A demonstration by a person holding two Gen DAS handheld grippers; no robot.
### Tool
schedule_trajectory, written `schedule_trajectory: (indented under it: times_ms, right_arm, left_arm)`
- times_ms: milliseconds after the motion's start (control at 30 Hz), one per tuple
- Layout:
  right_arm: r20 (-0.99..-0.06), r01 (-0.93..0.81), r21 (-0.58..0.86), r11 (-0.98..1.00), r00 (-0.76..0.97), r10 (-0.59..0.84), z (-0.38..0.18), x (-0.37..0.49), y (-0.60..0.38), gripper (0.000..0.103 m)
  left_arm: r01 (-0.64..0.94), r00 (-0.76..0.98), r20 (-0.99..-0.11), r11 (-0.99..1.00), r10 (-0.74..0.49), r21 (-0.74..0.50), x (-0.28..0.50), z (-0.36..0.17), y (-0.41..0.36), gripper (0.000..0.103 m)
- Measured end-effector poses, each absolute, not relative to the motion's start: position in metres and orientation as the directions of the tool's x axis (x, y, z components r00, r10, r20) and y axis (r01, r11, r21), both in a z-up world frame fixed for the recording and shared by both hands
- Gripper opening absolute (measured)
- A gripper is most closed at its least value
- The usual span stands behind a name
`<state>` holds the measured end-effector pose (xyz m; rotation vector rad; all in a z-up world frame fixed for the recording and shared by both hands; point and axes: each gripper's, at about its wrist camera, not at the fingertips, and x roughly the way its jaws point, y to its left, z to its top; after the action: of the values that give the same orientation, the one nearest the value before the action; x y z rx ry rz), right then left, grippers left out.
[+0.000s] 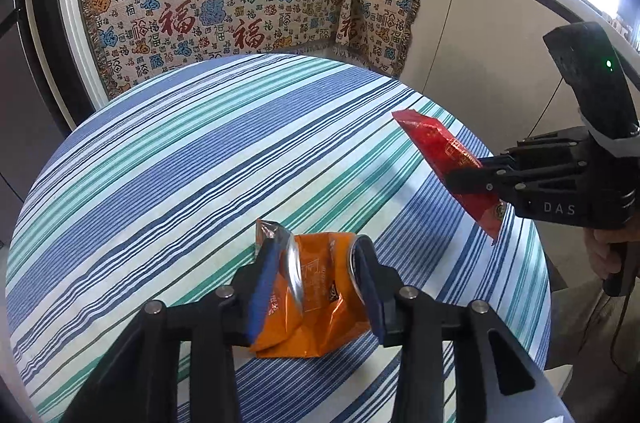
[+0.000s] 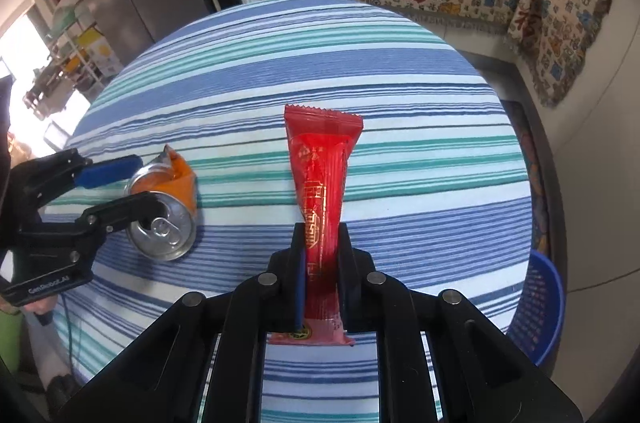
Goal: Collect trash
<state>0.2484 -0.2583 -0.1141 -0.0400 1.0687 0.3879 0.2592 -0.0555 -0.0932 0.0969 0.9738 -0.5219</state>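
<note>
Closest thing in the left wrist view is the left tool [image 1: 316, 287] itself, jaws about half open with its blue pads on either side of a crushed orange can [image 1: 316, 303]. The pads look like they're touching the crumpled sides, so I'd call that a grip. The can sits low over the striped surface [image 1: 160, 163], and I can't tell if it's lifted clear or resting on it. Off to the right of that view, the right tool [image 1: 468, 179] has a long red wrapper [image 1: 444, 159] sticking out over the surface edge. Switching to the right wrist view, the right tool [image 2: 323, 275] is nearly closed, pinching the red wrapper [image 2: 322, 183] around its lower third, with the rest standing up stiffly ahead of the fingers. Over on the left there, the left tool [image 2: 138, 183] straddles the can [image 2: 162, 219], whose silver top with the pull tab faces the camera. A blue basket [image 2: 538, 307] peeks out past the surface edge at lower right, probably where this stuff goes. Handling-wise, the can's light thin metal, already dented, so it'll give more if squeezed, and the smooth sides could slip, so take it across the middle. The wrapper's featherweight, crinkly and slick film, so it may slide unless pinched flat like it is now.
</note>
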Motion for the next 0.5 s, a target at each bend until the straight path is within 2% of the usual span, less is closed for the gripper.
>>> schedule_trajectory:
  times_ms: [67, 100, 267, 367, 500]
  right_arm:
    - [-0.858, -0.334, 0.154, 0.930, 0.422, 0.293, -0.113, 0.246, -0.257, 0.012]
    - [-0.857, -0.337, 0.151, 0.929, 0.423, 0.293, -0.112, 0.244, -0.257, 0.012]
    - [-0.853, -0.345, 0.144, 0.928, 0.431, 0.293, -0.111, 0.241, -0.254, 0.012]
    - [-0.853, -0.345, 0.145, 0.927, 0.432, 0.294, -0.110, 0.239, -0.250, 0.012]
    - [-0.856, -0.346, 0.143, 0.927, 0.427, 0.292, -0.112, 0.241, -0.250, 0.012]
  left_arm:
    - [0.463, 0.443, -0.811, 0.872, -0.382, -0.158, 0.260, -0.092, -0.053, 0.066]
    - [0.456, 0.452, -0.808, 0.876, -0.377, -0.154, 0.261, -0.091, -0.050, 0.069]
    - [0.449, 0.366, -0.828, 0.860, -0.426, -0.243, 0.271, -0.104, -0.047, 0.073]
    - [0.459, 0.320, -0.853, 0.855, -0.413, -0.242, 0.277, -0.121, -0.058, 0.073]
    - [0.465, 0.326, -0.862, 0.860, -0.388, -0.211, 0.280, -0.129, -0.069, 0.078]
